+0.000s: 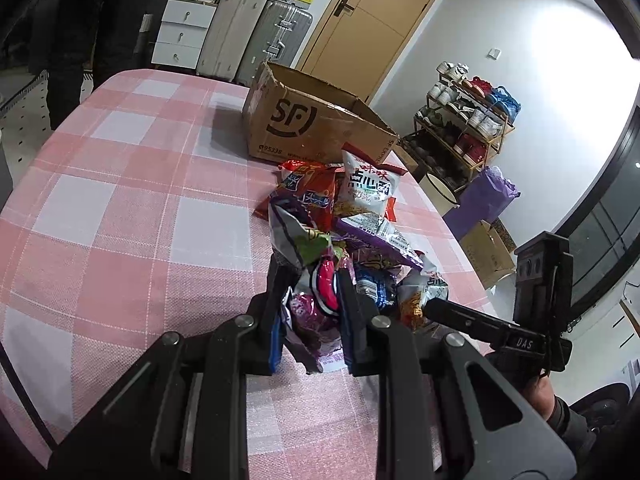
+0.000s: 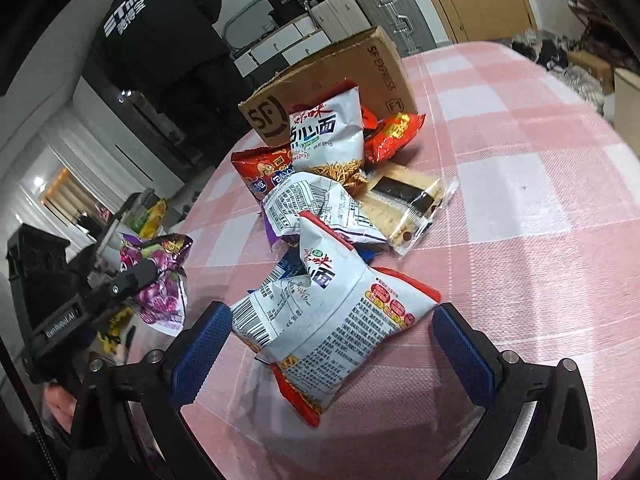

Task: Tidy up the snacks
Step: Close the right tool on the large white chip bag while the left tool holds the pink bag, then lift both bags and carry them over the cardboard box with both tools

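The purple snack packet (image 1: 316, 304) hangs clamped in your left gripper (image 1: 310, 280), lifted off the pile's near edge, well short of the SF cardboard box (image 1: 316, 120). Only crinkled foil is pinched, so it could slip. Your right gripper (image 2: 332, 344) stands wide apart around the white noodle bag (image 2: 340, 320); closing may crush it.

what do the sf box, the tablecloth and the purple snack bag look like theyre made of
SF box: brown corrugated cardboard, matte, with creased, worn edges. Tablecloth: woven fabric, matte, visible weave in a pink and white check. Purple snack bag: probably metallised plastic film, glossy and crinkled, catching highlights.
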Motion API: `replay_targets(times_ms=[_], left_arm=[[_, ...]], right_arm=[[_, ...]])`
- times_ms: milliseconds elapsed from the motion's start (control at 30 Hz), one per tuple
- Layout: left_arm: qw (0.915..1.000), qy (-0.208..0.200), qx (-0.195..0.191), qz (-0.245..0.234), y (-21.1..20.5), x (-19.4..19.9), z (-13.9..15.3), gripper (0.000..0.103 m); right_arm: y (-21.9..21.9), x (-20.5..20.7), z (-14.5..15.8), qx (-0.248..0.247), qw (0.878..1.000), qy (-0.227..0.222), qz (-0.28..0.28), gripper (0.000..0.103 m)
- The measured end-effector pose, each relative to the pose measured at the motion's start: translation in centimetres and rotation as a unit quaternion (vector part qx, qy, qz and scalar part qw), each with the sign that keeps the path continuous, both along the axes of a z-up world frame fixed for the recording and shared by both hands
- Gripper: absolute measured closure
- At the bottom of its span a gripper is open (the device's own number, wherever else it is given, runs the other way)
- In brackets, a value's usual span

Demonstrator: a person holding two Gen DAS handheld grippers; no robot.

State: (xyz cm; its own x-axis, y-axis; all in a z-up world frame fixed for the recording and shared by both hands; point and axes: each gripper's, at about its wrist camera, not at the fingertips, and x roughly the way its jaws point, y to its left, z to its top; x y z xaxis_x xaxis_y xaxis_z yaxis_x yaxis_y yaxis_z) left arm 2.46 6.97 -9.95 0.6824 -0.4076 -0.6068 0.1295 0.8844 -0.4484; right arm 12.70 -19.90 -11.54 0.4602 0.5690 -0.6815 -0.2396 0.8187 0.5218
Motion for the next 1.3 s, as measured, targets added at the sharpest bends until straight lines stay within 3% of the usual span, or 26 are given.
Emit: replay_targets(times_ms=[300,467,533,633,1067,1300], left_arm=[[0.9999,0.01,0.002,-0.002,-0.4,0.5,-0.6,0.084],[0.9999,0.012,0.004,-0.002,-0.6,0.5,-0.6,0.084],[0.9999,0.012,0.005,-0.002,-0.6,0.6,-0.6,0.084],[0.9999,0.011,0.008,-0.002,-0.7,0.5,-0.4,0.084],[0.9997,0.004,0.025,-0.003,-1.3,-0.1,0.5,0.084],[0.9995,-0.004,0.03,-0.007,-1.5,-0.3,1.5,0.084]], right_arm=[[0.9,0.9,-0.5,0.002,1.0,0.004,0.011,0.002],[1.0,0.8,-0.8,0.013,1.0,0.005,0.021,0.028],[0.9,0.7,-0.8,0.027,0.999,0.005,0.026,0.045],[0.7,0.3,-0.3,0.019,0.999,-0.01,0.026,0.05],[-0.5,-0.9,1.0,0.032,0.999,-0.029,0.023,0.052],[-1.3,-1.3,3.2,0.041,0.997,-0.057,0.016,0.052]])
